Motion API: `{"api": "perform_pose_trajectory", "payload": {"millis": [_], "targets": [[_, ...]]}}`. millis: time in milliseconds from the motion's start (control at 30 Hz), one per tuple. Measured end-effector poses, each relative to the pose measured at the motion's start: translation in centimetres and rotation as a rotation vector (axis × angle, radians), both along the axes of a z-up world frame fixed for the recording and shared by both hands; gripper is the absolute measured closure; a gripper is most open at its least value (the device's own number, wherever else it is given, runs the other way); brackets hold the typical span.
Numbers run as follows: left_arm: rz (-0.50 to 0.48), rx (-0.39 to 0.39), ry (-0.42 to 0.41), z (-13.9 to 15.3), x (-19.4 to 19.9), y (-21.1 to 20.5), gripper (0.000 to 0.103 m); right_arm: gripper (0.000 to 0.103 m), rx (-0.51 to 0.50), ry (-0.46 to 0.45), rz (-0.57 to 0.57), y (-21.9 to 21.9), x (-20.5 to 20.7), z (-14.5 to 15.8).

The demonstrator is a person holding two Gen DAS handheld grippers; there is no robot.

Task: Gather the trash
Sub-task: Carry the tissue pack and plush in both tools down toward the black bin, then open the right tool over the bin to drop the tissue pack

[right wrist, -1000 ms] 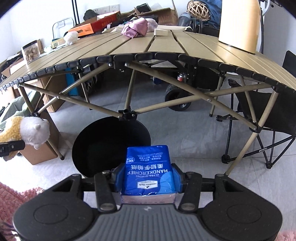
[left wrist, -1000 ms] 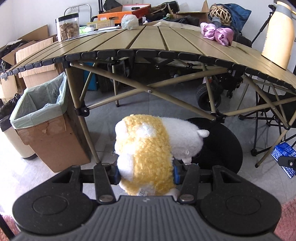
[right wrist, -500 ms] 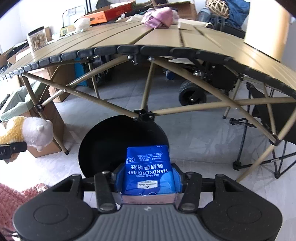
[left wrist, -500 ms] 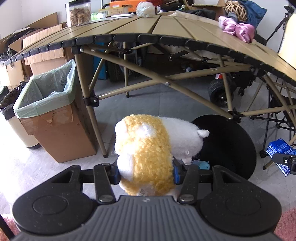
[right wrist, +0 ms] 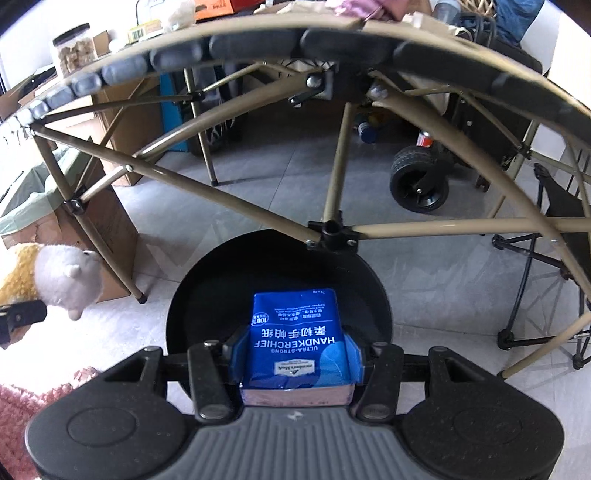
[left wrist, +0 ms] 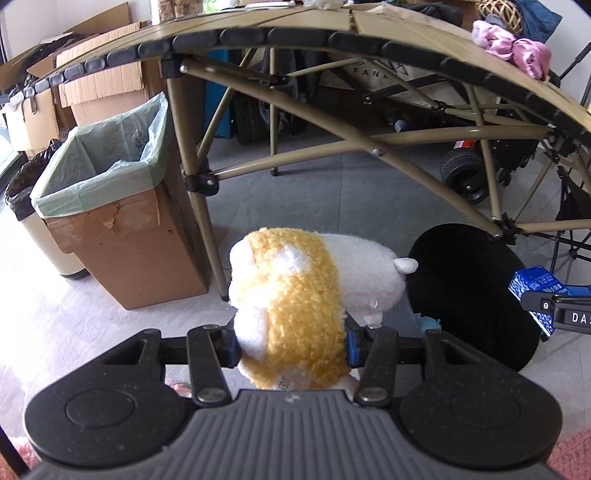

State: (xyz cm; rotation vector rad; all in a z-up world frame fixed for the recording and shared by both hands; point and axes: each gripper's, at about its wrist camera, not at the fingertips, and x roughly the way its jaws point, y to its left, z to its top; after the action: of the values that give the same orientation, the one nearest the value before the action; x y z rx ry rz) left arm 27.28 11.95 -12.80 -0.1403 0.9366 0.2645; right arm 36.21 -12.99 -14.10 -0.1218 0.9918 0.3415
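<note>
Folding table (left wrist: 369, 22), wheeled cart (right wrist: 419, 184).

Black ribbed tool (left wrist: 291, 345), blue pads (left wrist: 231, 349)

Pale grey tiled floor (right wrist: 280, 192), daylight washing out its left side. Overhead, a tan slatted folding table (left wrist: 369, 22) on crossed tan legs, black caps along its rim. Cardboard boxes (left wrist: 99, 74) stacked against the white wall (left wrist: 55, 14) on the left. A black wheel (right wrist: 419, 182) behind the legs, perhaps a cart's. Folding chair frame (right wrist: 554, 266) on the right, pink rug (right wrist: 22, 410) at the near corner.
</note>
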Motion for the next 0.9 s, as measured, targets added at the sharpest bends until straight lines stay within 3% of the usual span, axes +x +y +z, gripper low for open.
{"api": "perform_pose_trajectory", "payload": {"millis": [700,767,833,900], "targets": [[0.012,0.006,0.043,-1.6,2.0,0.8,0.053,0.052,-0.016,0.101,-0.015,2.4,3.5,-4.9],[0.007,0.010,0.045,-1.6,2.0,0.6,0.053,0.043,-0.023,0.109,-0.016,2.4,3.6,-4.9],[0.005,0.010,0.045,-1.6,2.0,0.6,0.053,0.009,-0.023,0.118,-0.016,2.4,3.6,-5.0],[0.004,0.010,0.046,-1.7,2.0,0.6,0.053,0.003,-0.028,0.127,-0.018,2.3,3.6,-5.0]]}}
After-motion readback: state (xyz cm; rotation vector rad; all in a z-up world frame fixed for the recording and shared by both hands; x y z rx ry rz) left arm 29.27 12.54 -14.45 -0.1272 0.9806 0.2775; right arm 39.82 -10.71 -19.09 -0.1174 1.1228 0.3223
